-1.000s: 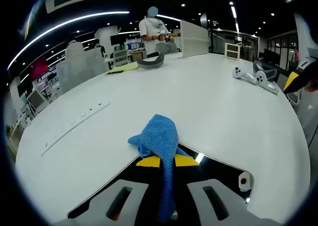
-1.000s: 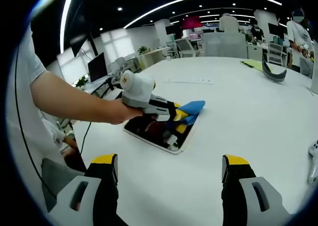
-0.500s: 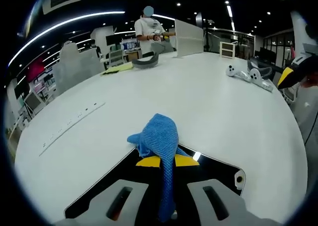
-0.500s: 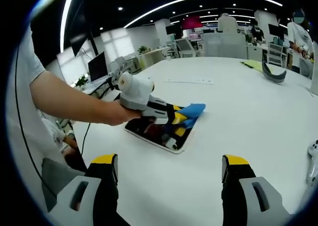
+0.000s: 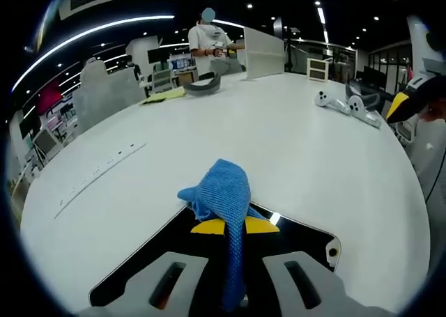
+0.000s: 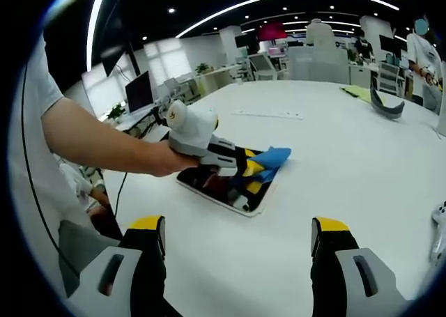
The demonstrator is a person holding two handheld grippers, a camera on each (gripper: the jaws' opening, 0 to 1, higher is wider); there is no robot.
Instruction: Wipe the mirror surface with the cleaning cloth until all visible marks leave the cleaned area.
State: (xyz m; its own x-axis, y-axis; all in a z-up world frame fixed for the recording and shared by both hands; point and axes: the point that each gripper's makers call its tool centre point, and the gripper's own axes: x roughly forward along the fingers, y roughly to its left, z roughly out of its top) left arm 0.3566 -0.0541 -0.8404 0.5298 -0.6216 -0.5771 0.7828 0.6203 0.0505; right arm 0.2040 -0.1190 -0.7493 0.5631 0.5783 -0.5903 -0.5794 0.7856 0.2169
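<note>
L gripper [image 5: 230, 228] is clamped on the blue cleaning cloth [image 5: 224, 195]: a strip of it runs down between the two jaws, the rest bunches in a knitted lump just past the yellow tips. Cloth is bright blue w/ coarse weave, crumpled, and sits over the far edge of the mirror [image 5: 306, 242]. Mirror lies flat right under the L jaws, dark glass w/ pale rim and rounded corners, reflecting the yellow tips and a ceiling light. Whether any marks are on it can't be told.

R gripper [image 6: 237, 242] hangs wide apart, gripping nothing, yellow-tipped jaws over bare table. Ahead of it and a bit to its left, the person's hand [image 6: 162, 162] grips the L gripper [image 6: 252, 168], cloth [image 6: 273, 155] at its tips, mirror [image 6: 224, 188] below.

Table [image 5: 279, 143] is large, white, glossy. Beyond the L jaws: white controllers [image 5: 348, 106] far off to the right, a dark curved headset [image 5: 201, 87] and yellow-green sheet [image 5: 166, 95] far ahead, a white partition [image 5: 263, 53] beside a standing person [image 5: 210, 44]. Room is an open office w/ dark ceiling, strip lights and spotlights, monitors [image 6: 138, 93] at desks left of R gripper.
</note>
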